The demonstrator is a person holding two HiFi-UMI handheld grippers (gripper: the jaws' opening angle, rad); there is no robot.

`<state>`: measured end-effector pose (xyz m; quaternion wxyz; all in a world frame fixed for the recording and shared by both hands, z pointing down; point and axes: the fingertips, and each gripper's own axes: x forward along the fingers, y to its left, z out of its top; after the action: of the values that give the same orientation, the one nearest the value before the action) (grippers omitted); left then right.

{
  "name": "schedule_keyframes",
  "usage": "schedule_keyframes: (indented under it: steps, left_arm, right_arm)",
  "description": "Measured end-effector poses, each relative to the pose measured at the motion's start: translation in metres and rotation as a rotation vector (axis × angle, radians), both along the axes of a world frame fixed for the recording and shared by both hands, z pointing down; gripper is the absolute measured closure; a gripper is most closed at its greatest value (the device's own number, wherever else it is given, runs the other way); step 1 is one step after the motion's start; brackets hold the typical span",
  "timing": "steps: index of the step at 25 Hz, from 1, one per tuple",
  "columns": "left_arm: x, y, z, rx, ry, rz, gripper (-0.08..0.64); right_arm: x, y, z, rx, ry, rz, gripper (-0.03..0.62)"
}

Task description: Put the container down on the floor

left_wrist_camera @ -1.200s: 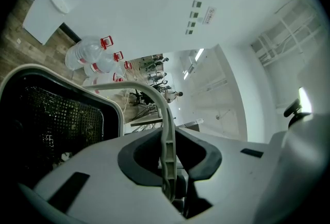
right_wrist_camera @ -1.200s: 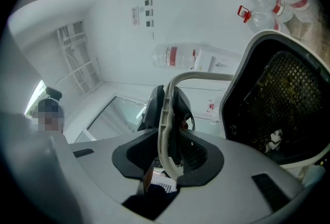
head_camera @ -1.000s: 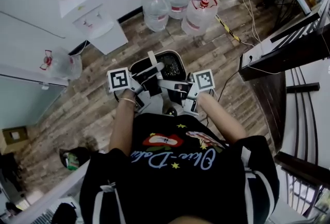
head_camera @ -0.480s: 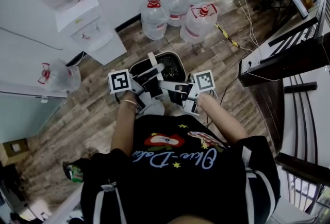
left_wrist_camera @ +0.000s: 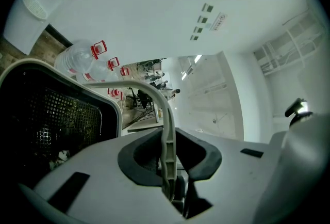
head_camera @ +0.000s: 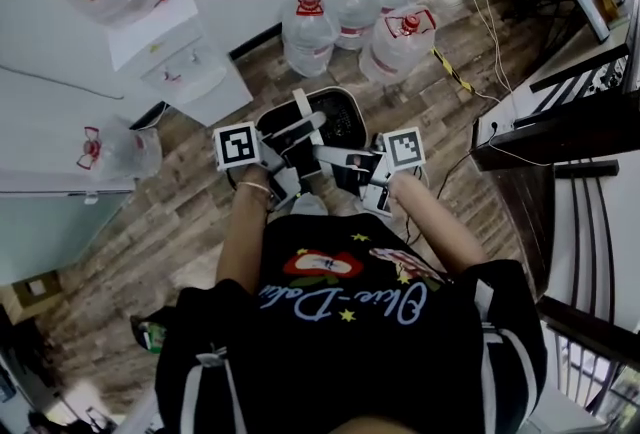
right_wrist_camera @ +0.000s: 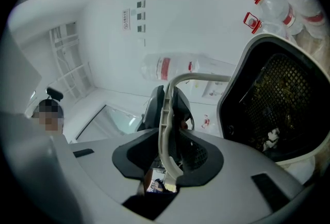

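Black mesh-lined container with a white rim [head_camera: 340, 127] hangs above the wooden plank floor [head_camera: 200, 222], in front of the person.

Head view: left tongs [head_camera: 300, 134] and right tongs [head_camera: 335, 160] each take one side. Clear water jugs with red caps [head_camera: 350, 7] stand near, so a careless lowering could clip them.

Left gripper view: left tongs [left_wrist_camera: 169, 163] are nearly closed, pinching a thin white handle strip [left_wrist_camera: 166, 130]. The strip could slip or twist and tip the load.

Right gripper view: right tongs [right_wrist_camera: 167, 158] have the same narrow pinch on the other strip [right_wrist_camera: 165, 114]. Uneven release would drop one side.
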<state>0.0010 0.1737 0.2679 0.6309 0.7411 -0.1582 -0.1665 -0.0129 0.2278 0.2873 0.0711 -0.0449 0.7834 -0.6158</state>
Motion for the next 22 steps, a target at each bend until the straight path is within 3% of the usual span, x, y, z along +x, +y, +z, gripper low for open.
schedule_keyframes:
  steps: [22]
  left_arm:
    - [-0.036,-0.073,0.02,-0.049,0.045,0.042,0.503]
  right_arm:
    - [-0.039,-0.073,0.02,-0.049,0.041,0.059,0.492]
